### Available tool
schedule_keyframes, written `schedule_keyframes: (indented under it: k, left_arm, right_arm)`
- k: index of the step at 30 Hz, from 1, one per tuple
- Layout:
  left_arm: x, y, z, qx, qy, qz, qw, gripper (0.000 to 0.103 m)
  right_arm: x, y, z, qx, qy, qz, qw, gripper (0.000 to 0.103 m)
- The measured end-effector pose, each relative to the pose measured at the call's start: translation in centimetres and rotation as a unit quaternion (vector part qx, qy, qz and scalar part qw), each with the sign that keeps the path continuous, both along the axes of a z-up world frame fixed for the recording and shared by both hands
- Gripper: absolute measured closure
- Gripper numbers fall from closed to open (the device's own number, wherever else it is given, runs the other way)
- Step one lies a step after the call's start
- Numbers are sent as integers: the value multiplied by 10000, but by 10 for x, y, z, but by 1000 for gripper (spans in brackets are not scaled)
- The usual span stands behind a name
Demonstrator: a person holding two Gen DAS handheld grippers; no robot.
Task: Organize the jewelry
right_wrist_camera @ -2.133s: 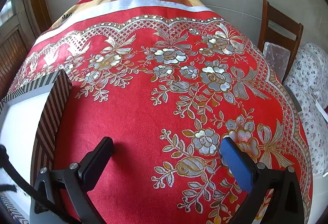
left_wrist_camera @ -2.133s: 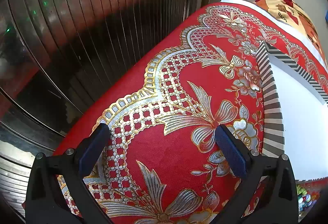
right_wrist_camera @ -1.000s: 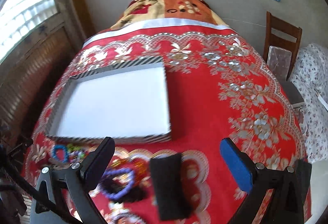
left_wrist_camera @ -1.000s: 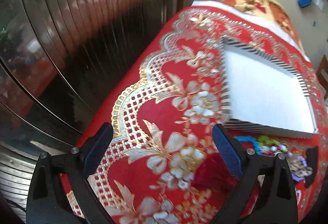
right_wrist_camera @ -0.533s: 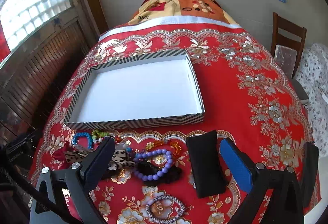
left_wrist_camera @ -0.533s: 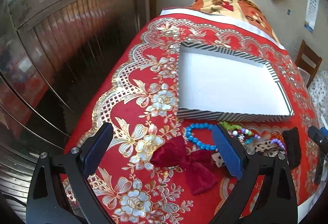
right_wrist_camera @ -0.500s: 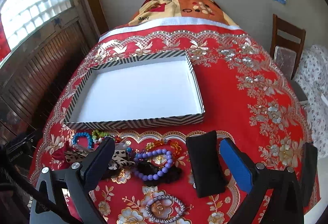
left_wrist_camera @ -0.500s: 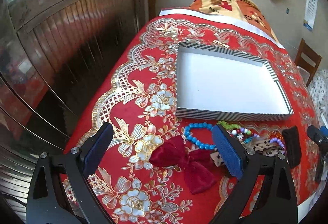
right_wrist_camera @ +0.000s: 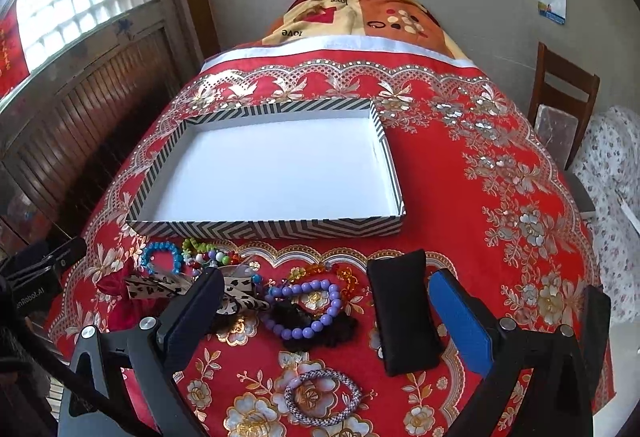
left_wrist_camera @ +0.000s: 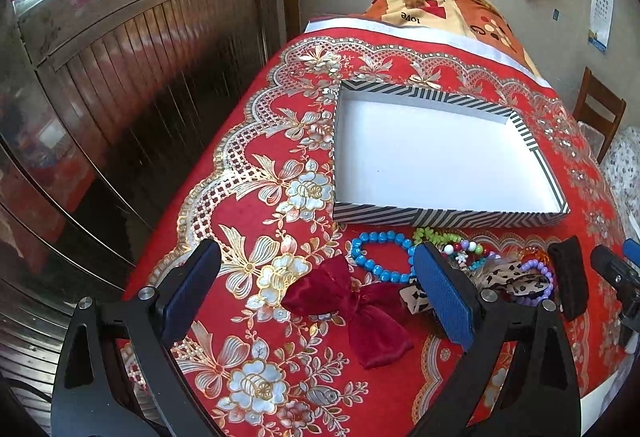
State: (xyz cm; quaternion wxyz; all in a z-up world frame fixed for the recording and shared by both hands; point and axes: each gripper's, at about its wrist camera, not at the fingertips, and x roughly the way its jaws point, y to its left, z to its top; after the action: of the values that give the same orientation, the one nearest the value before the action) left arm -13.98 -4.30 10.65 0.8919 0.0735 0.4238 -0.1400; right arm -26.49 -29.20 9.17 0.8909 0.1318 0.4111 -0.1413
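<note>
Both the left claw [left_wrist_camera: 316, 289] and right claw [right_wrist_camera: 326, 311] gape wide, empty, above beaded bracelets lying below the black-and-white striped shallow box [right_wrist_camera: 264, 228].

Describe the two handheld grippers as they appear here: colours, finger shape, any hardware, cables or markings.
Both share one build: black plastic frames with triangular cut-outs, silver screw heads, and flat fingers faced with textured blue pads. Left gripper; right gripper. The right view shows a black cable at lower left and part of the left unit's body with partly legible white lettering. No hands or sleeves appear.

A wooden chair [right_wrist_camera: 562, 105] stands beside the red floral tablecloth [right_wrist_camera: 460, 189].
</note>
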Motion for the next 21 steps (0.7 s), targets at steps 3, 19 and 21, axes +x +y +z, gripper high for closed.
schedule_keyframes:
  k: [3, 19, 21]
  left_arm:
    - [0, 0, -1, -9, 32, 20, 10000, 5]
    - [-3, -7, -1, 4, 45, -13, 10000, 5]
    - [-2, -8, -1, 16, 43, -19, 10000, 5]
  right_arm:
    - [0, 2, -1, -4, -25, 36, 10000, 1]
    - [-6, -7, -2, 2, -43, 18, 10000, 1]
    - [-7, -8, -2, 26, -63, 19, 10000, 1]
